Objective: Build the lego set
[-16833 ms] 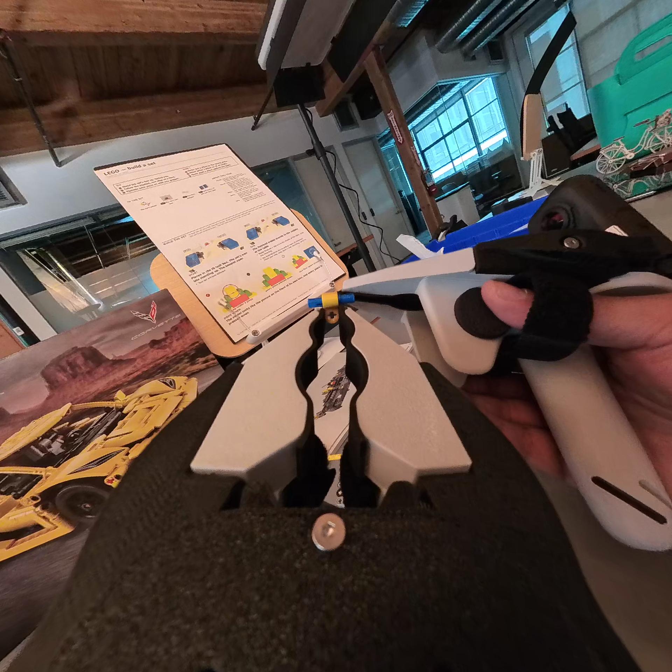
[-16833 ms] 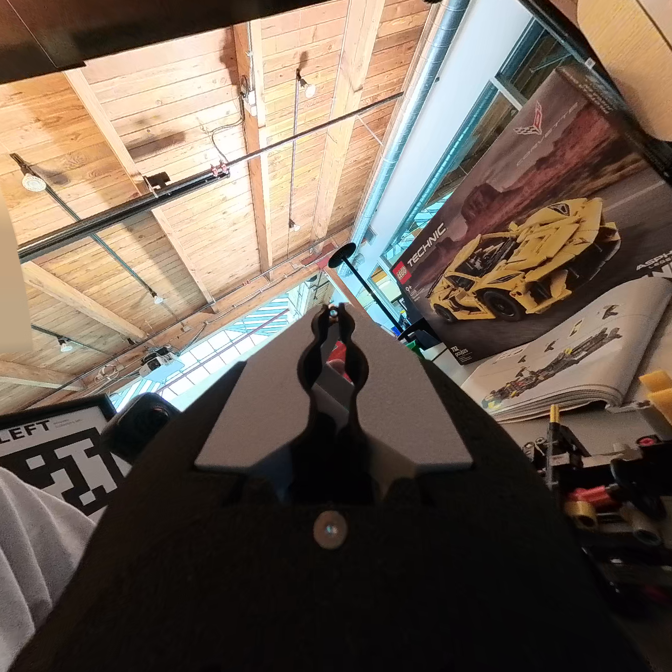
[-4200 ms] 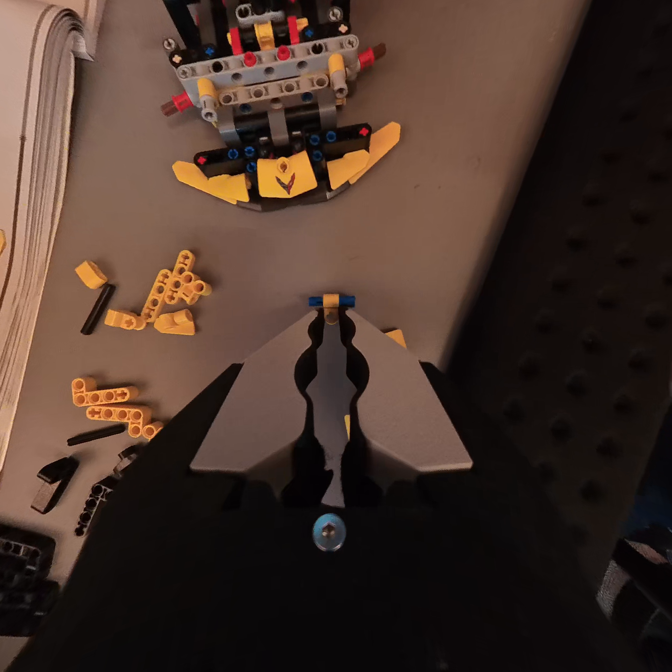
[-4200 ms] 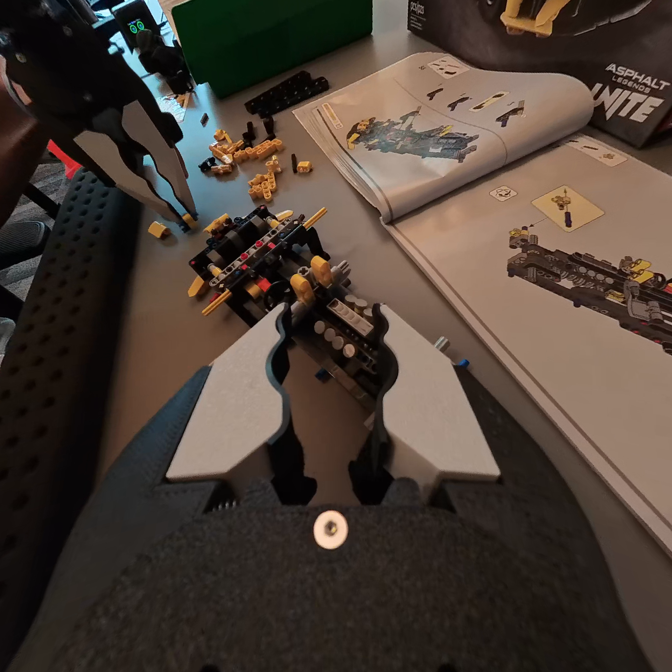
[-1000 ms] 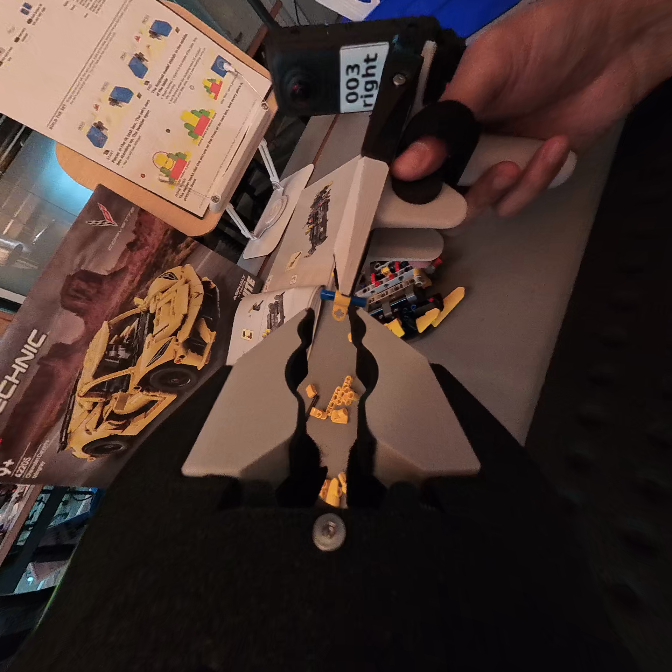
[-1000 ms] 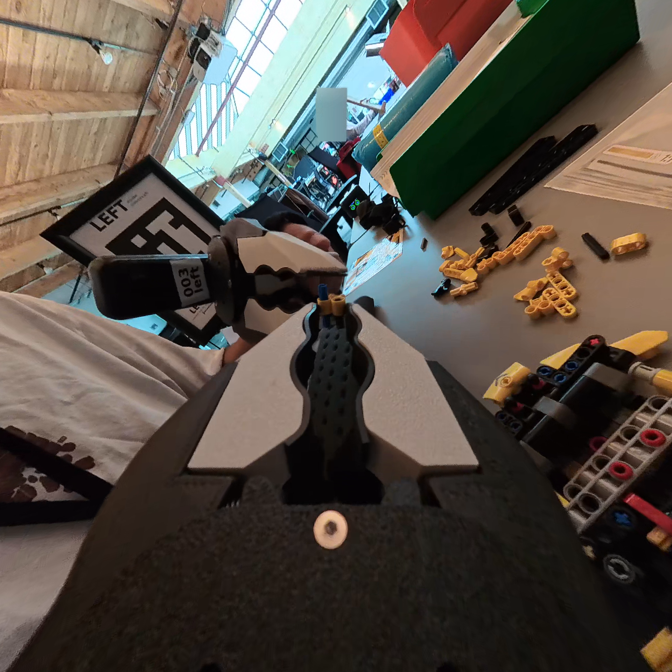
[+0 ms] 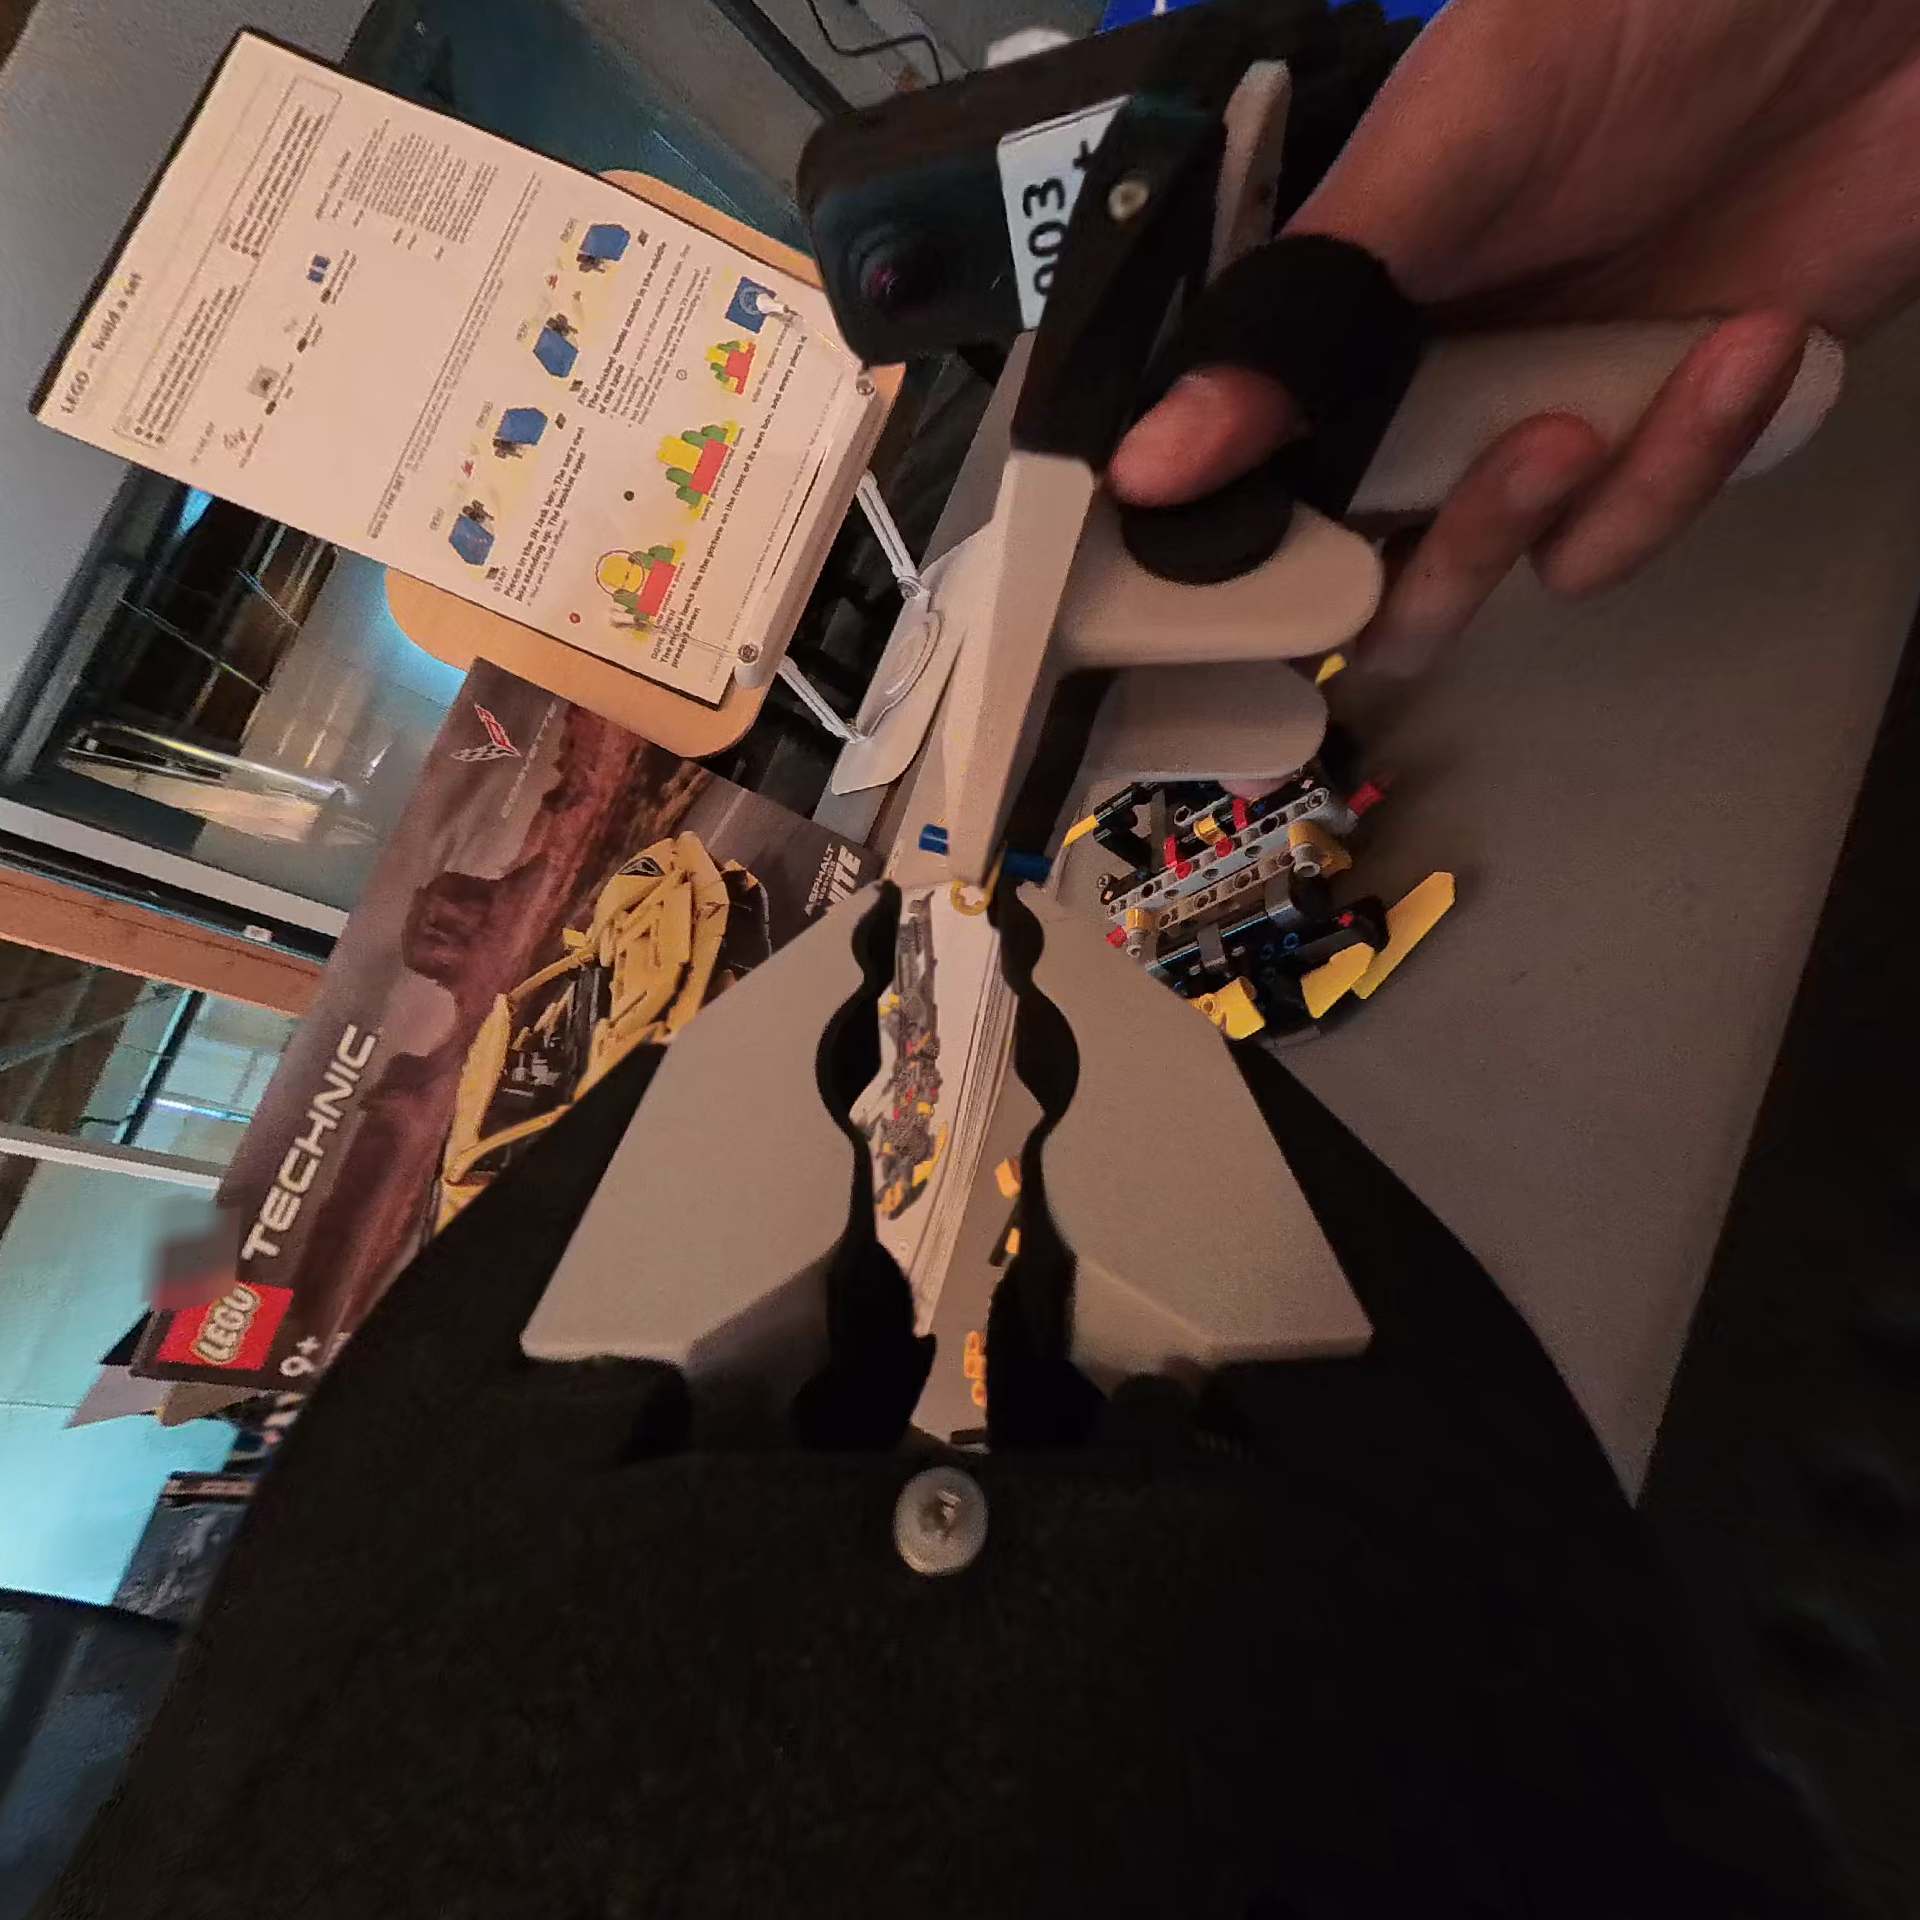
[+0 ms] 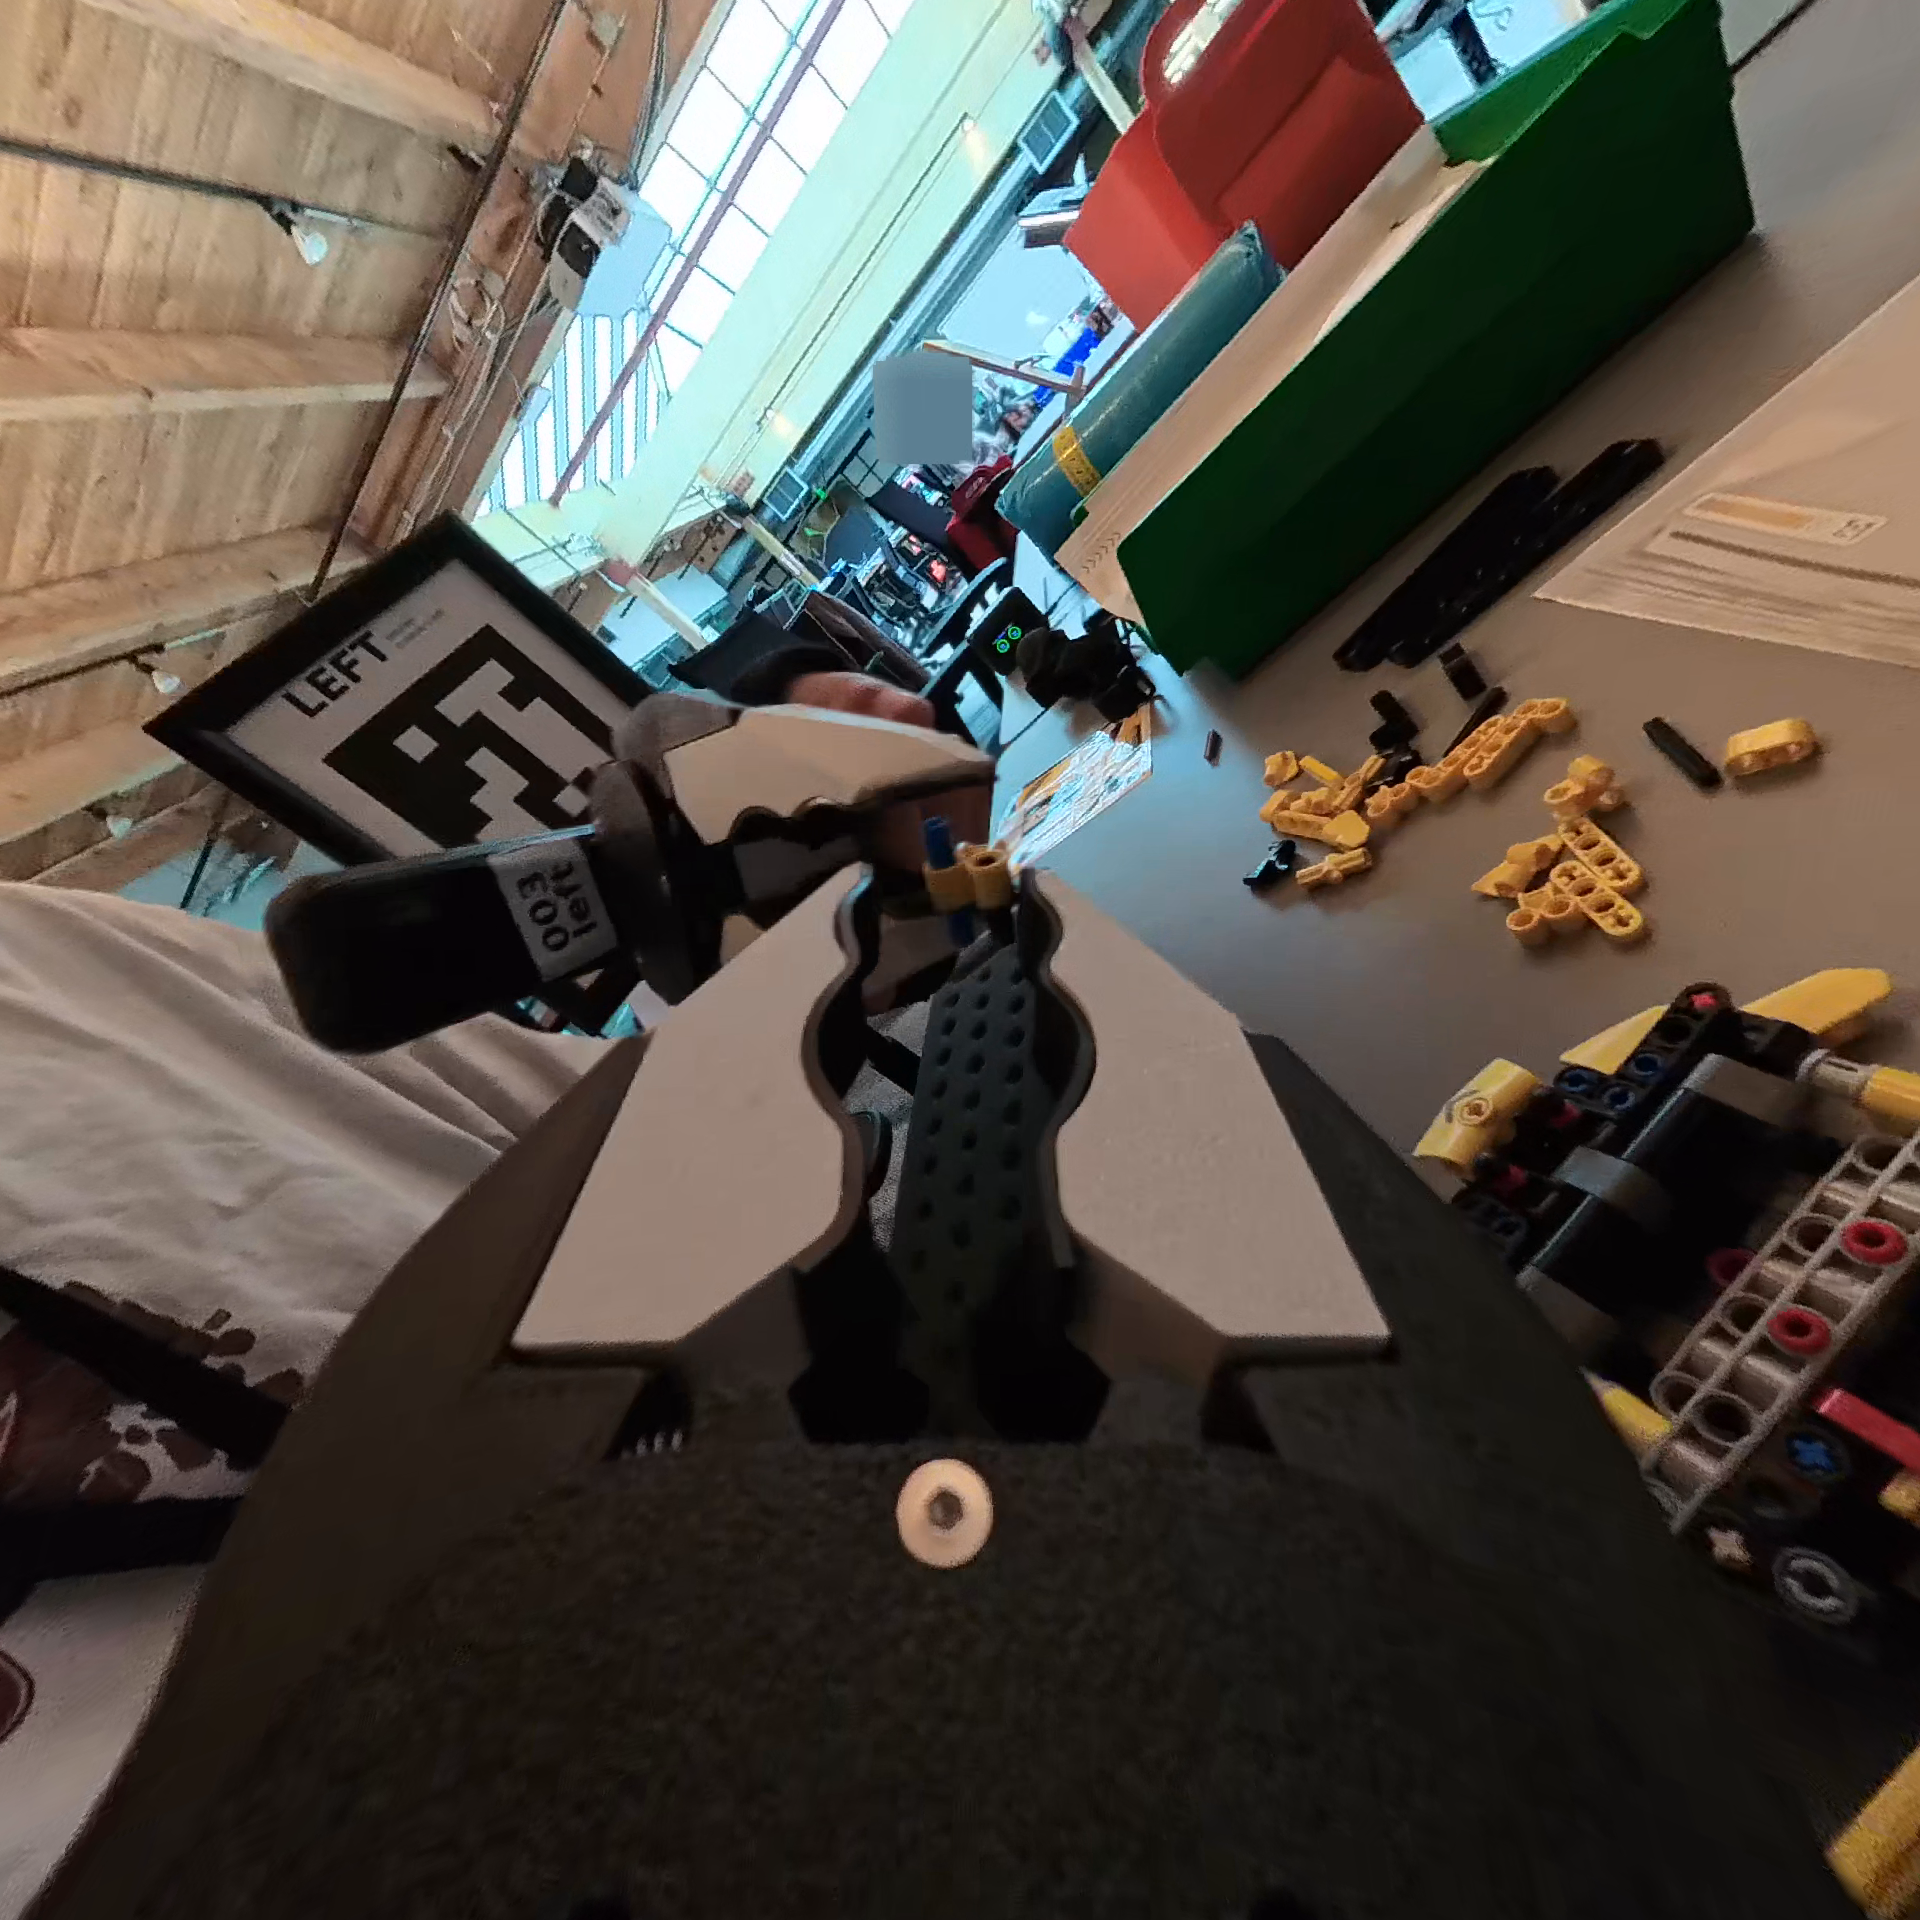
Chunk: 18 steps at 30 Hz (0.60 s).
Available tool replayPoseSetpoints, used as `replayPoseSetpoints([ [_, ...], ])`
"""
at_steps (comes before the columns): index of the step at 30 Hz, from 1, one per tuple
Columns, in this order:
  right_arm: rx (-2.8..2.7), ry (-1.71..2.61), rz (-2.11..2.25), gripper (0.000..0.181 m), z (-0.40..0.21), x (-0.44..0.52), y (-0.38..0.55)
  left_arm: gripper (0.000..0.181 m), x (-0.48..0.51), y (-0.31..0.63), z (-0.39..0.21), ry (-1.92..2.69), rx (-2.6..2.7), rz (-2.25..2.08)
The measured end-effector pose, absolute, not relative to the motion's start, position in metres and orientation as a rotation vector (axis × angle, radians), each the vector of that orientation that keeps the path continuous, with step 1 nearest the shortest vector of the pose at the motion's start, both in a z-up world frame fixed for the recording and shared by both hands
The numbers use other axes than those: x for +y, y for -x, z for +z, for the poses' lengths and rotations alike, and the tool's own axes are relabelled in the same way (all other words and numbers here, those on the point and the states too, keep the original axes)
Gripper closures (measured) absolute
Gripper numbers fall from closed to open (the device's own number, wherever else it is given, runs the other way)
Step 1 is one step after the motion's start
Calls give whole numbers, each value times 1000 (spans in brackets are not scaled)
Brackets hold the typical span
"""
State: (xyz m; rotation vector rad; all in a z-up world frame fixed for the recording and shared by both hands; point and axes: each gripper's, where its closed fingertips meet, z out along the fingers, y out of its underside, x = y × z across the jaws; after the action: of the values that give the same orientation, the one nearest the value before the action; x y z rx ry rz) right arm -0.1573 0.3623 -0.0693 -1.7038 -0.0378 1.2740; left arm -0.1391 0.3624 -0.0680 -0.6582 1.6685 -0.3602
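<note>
Yellow connector [image 8: 971,868] pinched in right tool [image 8: 945,885]; left tool [image 7: 954,896] narrowly parted, tips just beside it.

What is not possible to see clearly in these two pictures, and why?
- Yellow connector with blue pin: too small in both views to tell whether the right gripper clamps it.
- Car assembly: right wrist view, cut off by the right edge; left wrist view, partly behind the right gripper.
- Instruction booklet: left wrist view, mostly hidden by the left gripper.
- Green bin: right wrist view, its wall hides the contents.
</note>
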Motion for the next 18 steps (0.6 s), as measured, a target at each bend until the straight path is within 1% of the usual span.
replayPoseSetpoints([
  [1,-20,1711,1265,165,-72,364,156,160,361,139,-67,650,1671,-347],
  [2,-8,1697,1263,167,-72,364,154,160,361,138,-68,647,1672,-329],
  [7,128,1609,1342,168,-71,368,148,161,365,135,-67,609,1633,-194],
  [18,268,1471,1373,168,-55,374,138,165,370,130,-52,648,1486,-147],
])
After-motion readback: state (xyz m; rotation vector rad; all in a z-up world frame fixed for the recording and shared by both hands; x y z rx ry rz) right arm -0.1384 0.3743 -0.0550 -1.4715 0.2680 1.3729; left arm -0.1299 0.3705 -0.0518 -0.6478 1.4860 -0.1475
